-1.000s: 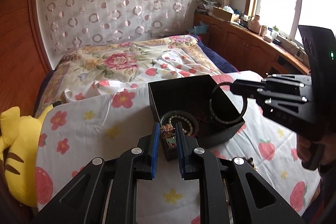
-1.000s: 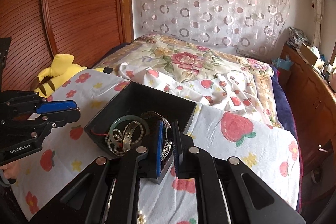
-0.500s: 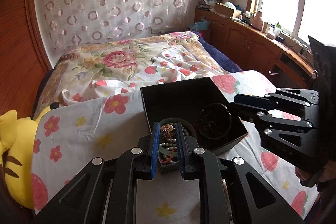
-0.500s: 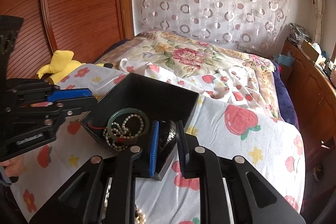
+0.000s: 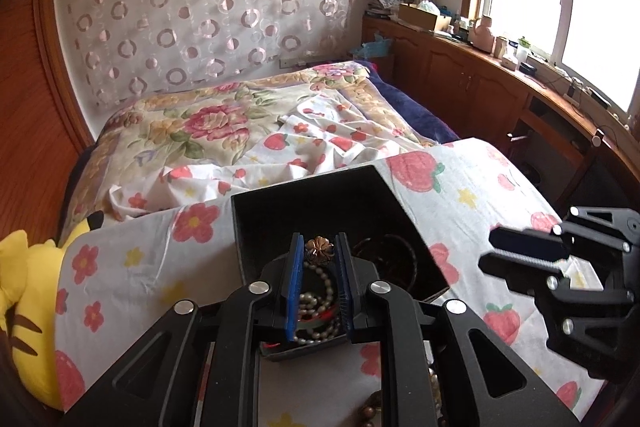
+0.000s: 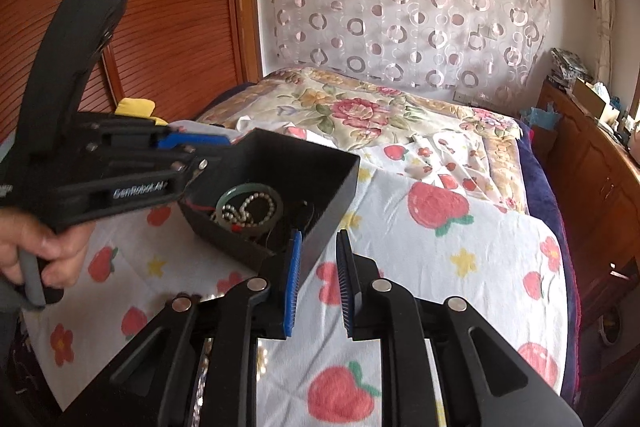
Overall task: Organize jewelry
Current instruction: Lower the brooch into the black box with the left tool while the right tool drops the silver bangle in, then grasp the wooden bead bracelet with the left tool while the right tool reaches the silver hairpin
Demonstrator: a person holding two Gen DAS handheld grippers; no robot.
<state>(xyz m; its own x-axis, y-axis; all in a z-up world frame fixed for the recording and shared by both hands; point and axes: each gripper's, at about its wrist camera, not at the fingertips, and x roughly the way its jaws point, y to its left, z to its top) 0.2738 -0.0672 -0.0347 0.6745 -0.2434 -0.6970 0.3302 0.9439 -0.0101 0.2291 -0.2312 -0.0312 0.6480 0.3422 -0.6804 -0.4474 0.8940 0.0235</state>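
Jewelry sits in an open black box (image 5: 316, 203) on a fruit-and-flower print sheet (image 5: 132, 267) spread over the bed. Left gripper (image 5: 319, 247) points down into the near part of the box; its blue pads (image 5: 295, 267) stand slightly apart, and the jaws have just been opening. A bronze flower brooch (image 5: 319, 249) lies between the fingertips; whether the pads still press on it cannot be told. Directly below the tips, inside the box, lie a pearl string (image 5: 316, 297) and a green bangle (image 6: 250, 205), with dark bangles (image 5: 394, 259) just to the right of the tips. Right gripper (image 6: 318, 241) is outside the box, beside its near right corner; the jaws stand a narrow gap apart with nothing between them, only sheet and the box corner behind. In the right wrist view, the left gripper reaches in from the left, its tips over the box's left wall, and a hand (image 6: 30, 247) grips its handle. In the left wrist view, the right gripper appears at the right edge, above the sheet and clear of the box. More beads (image 5: 372, 407) lie on the sheet beneath the left gripper body, near the lower frame edge. A yellow plush toy (image 5: 20, 291) lies to the left of the left gripper, at the sheet's edge.
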